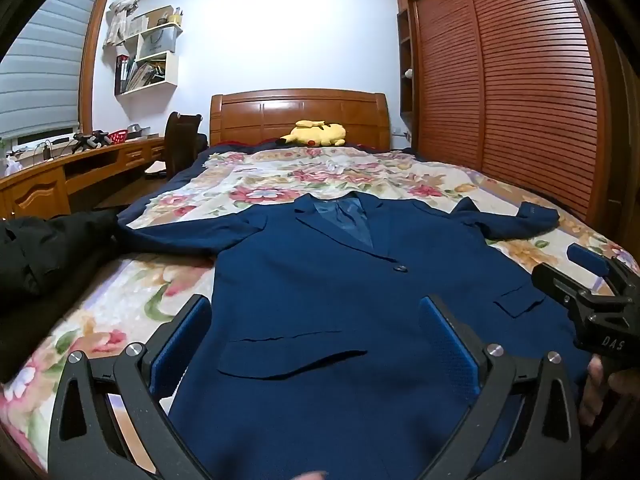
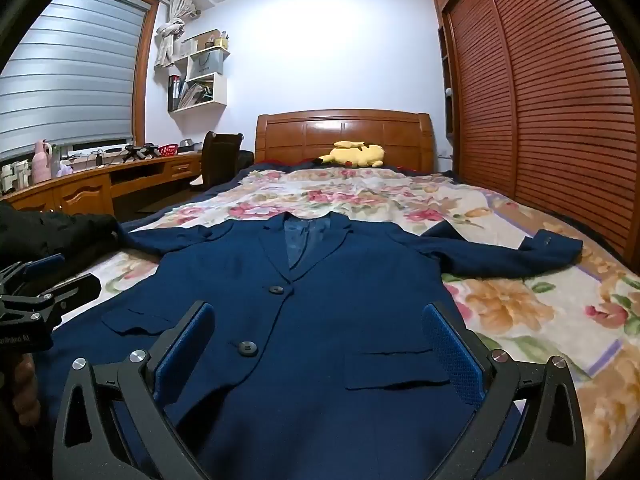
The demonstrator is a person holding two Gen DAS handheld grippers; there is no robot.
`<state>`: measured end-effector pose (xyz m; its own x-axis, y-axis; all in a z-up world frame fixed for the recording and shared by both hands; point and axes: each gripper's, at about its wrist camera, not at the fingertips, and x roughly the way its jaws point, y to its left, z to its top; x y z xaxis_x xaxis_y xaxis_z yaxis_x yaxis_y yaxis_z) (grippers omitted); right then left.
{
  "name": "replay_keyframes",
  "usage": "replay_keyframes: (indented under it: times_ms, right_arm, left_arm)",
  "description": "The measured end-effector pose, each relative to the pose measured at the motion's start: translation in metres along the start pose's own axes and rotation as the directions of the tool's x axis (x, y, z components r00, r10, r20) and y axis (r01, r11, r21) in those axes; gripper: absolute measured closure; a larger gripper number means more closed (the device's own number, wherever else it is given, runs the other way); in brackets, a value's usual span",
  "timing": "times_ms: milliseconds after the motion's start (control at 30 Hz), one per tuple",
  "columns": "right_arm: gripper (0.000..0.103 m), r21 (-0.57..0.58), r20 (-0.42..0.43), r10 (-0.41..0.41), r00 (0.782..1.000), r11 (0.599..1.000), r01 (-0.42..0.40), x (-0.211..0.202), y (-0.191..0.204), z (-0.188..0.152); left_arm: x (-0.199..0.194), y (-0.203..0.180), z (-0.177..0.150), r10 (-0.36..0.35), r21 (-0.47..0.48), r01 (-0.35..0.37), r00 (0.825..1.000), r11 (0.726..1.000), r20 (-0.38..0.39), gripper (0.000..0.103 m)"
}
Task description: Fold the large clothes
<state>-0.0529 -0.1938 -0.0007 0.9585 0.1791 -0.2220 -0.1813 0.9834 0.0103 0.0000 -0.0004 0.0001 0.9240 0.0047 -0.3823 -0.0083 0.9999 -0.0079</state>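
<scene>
At the left edge of the frame a black garment (image 1: 44, 252) lies bunched on the bed (image 1: 120, 312). The left tool (image 1: 316, 344) hangs with jaws wide and empty over the navy blazer (image 1: 320, 280), which lies front-up across the centre of the floral bedspread, sleeves spread. The right tool (image 2: 320, 348) hovers over the blazer's lower right, spread wide too, gripping nothing. A yellow plush (image 2: 356, 154) lies by the headboard.

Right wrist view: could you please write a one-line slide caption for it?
Open right gripper above a navy blazer spread flat on a floral bedspread.
</scene>
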Motion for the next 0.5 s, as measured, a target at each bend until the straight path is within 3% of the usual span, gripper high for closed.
replay_keyframes:
  times_ms: [500]
  right_arm:
    - [0.0,0.006,0.004,0.005,1.0,1.0,-0.005,-0.0004,-0.0006,-0.0001]
  left_arm:
    - [0.0011,-0.001,0.0002,0.005,-0.004,-0.005,1.0,1.0,0.005,0.0]
